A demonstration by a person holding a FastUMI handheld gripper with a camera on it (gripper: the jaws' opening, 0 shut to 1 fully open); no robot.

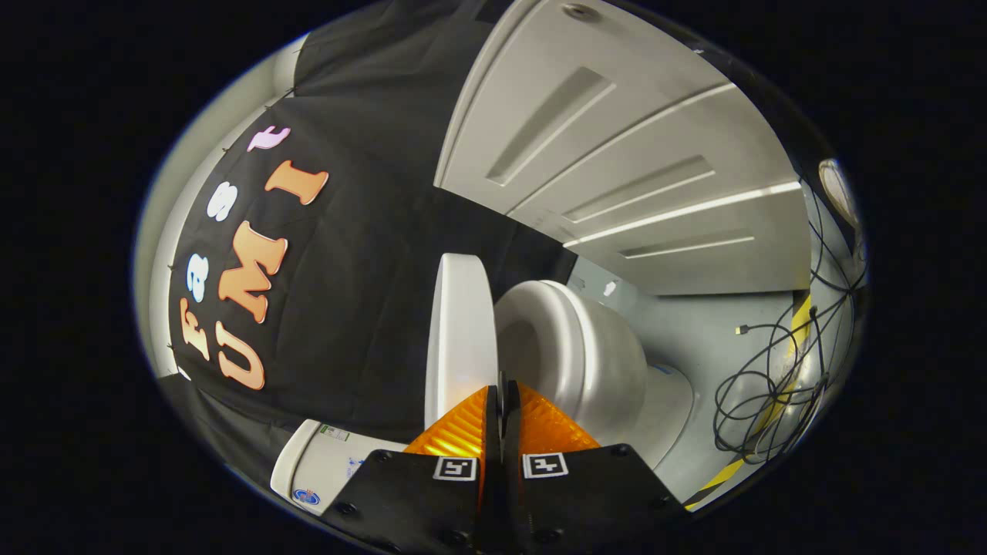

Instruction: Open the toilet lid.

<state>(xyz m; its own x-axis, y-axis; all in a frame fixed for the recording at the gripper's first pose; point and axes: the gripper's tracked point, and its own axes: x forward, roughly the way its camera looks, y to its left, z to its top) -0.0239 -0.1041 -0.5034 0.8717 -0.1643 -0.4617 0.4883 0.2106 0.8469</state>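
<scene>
The white toilet lid point(460, 331) is lifted well away from the seat and bowl point(574, 351), with an open wedge between them. I see the lid nearly edge-on, running straight ahead from my fingers. My gripper point(501, 397) is shut at the lid's near rim. That rim runs down into the narrow slit between the two fingertips, so both fingers seem to pinch it. The left finger hides the lid's nearest end. The toilet's base point(671, 408) stands on the grey floor beyond the bowl.
The cistern point(324, 462) with a label lies beside the left finger, against the black cloth wall point(362, 254). A white panelled door point(617, 154) stands beyond the toilet. Loose black cables point(763, 401) and yellow-black tape point(771, 416) lie on the floor past the bowl.
</scene>
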